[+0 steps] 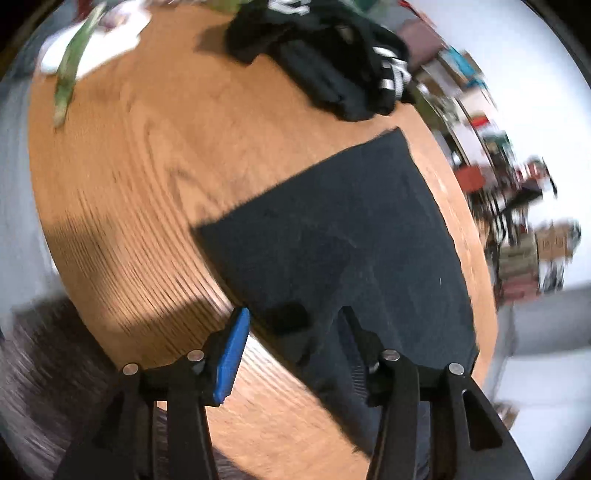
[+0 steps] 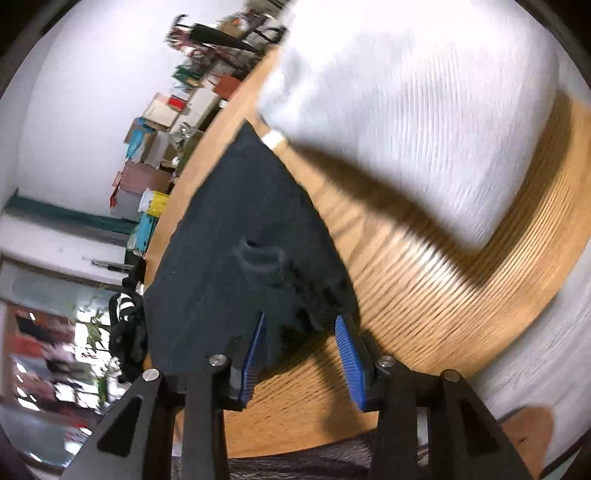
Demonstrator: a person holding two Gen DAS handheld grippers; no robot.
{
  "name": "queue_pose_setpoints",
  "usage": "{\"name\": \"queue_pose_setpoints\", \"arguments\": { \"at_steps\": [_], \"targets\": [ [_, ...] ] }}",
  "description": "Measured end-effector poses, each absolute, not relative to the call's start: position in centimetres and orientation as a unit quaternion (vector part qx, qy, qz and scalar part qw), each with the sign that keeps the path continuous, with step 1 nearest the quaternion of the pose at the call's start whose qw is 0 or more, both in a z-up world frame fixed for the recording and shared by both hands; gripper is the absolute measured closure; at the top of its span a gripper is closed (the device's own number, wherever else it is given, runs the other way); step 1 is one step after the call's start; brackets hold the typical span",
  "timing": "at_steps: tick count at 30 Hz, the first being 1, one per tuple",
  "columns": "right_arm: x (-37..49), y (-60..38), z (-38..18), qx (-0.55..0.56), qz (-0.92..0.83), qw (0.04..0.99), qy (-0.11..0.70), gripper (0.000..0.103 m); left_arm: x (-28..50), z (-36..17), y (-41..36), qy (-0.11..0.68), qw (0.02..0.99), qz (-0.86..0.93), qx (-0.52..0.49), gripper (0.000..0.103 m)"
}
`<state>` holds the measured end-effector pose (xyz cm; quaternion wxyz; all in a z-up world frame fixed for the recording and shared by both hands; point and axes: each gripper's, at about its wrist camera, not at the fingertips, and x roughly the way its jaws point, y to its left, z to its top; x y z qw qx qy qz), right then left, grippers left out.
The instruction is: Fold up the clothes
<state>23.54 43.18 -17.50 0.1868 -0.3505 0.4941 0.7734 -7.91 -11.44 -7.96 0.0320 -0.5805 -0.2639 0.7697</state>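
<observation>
Left wrist view, upper left: white cloth (image 1: 110, 33) bunched on the wooden counter (image 1: 155, 155). Upper middle: heap of black clothes (image 1: 325, 62), not yet folded. Centre to lower right: dark garment (image 1: 351, 236) lying flat, folded to a neat panel. Left gripper (image 1: 291, 332) released, fingers apart over its near edge, gripping nothing. Right wrist view, centre: same garment, right gripper (image 2: 301, 332) likewise released at its rumpled corner. Upper right: white fabric (image 2: 424, 110). Judged: one piece folded, black heap left.
</observation>
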Motion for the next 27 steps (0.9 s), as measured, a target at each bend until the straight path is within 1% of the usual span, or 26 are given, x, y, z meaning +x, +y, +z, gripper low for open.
{"name": "queue_pose_setpoints", "arguments": {
  "at_steps": [3,6,9,12,13,15,19,22,23,25,27],
  "targets": [
    [23.3,44.4,-14.5,-0.346,0.810,0.198,0.430,0.059,-9.2,-6.1,-11.8,-0.202,0.062,0.779,-0.591,0.052],
    [20.8,46.4,-12.3,-0.349,0.836,0.192,0.377,0.059,-11.5,-4.2,-10.9,-0.136,0.069,0.808,-0.569,0.052],
    [16.7,48.4,-11.5,-0.367,0.848,0.183,0.336,0.056,-14.7,-3.4,-8.2,-0.047,0.087,0.835,-0.541,0.052],
    [12.2,49.9,-11.5,-0.378,0.855,0.164,0.316,0.054,-17.8,-3.7,-5.0,0.019,0.111,0.837,-0.536,0.052],
    [10.8,50.2,-11.6,-0.381,0.856,0.156,0.312,0.054,-18.8,-4.1,-4.1,0.030,0.121,0.834,-0.538,0.052],
    [8.0,50.5,-12.1,-0.394,0.857,0.141,0.300,0.050,-20.9,-4.9,-2.4,0.047,0.137,0.827,-0.542,0.052],
    [3.3,51.8,-13.3,-0.412,0.853,0.128,0.294,0.051,-24.9,-6.1,-0.6,0.048,0.145,0.828,-0.540,0.052],
    [0.1,53.3,-14.1,-0.418,0.854,0.146,0.274,0.050,-27.8,-6.4,0.1,0.063,0.127,0.838,-0.526,0.052],
    [-1.1,54.0,-14.4,-0.425,0.851,0.157,0.265,0.049,-28.7,-6.7,0.3,0.072,0.118,0.835,-0.532,0.052],
    [-3.0,55.0,-15.1,-0.440,0.843,0.173,0.256,0.049,-30.6,-7.4,0.8,0.092,0.101,0.828,-0.544,0.052],
    [-5.0,55.8,-15.7,-0.454,0.836,0.181,0.250,0.049,-32.1,-7.9,1.0,0.091,0.090,0.821,-0.556,0.052]
  ]
}}
